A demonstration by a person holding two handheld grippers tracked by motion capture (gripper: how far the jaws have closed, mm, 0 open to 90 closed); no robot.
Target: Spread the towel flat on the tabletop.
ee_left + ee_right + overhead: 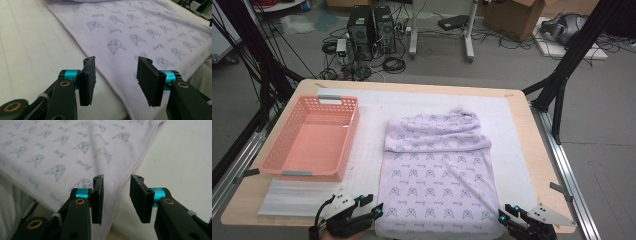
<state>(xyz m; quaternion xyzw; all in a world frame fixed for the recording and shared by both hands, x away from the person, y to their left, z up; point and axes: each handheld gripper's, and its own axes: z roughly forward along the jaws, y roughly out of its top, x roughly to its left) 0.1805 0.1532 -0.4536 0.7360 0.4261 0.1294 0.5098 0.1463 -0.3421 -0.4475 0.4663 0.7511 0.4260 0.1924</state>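
While its two flat black jaws stand parted with nothing pinched between them, the left gripper (116, 81) hovers at the near left corner of the pale lilac cloth printed with small blue cat-face motifs (140, 32). In the left gripper view the jaw pads look ridged and matte, each backed by a shiny teal collar, and the cloth's hemmed edge runs on a slant through the gap below them. The right gripper (116, 198) is likewise part-open and holds nothing; in the right gripper view the cloth's thin rolled hem passes under the gap between its rough-faced pads, and the soft, slightly fuzzy weave spreads away to the upper left.

From the high view, the left gripper (373, 206) and right gripper (507, 212) sit at the two near corners of the cloth (437, 180), which lies flat and roughly rectangular on the middle of the table, its far end folded back on itself in a soft, wrinkled roll. A long diagonal crease crosses its lower half. Beneath it lies a white, faintly gridded foam mat (512, 145) that covers most of the light wooden tabletop with rounded corners (539, 165). To the left, apart from the cloth, stands a salmon-pink rectangular plastic basket with perforated lattice walls (287, 140) and grey handle strips.
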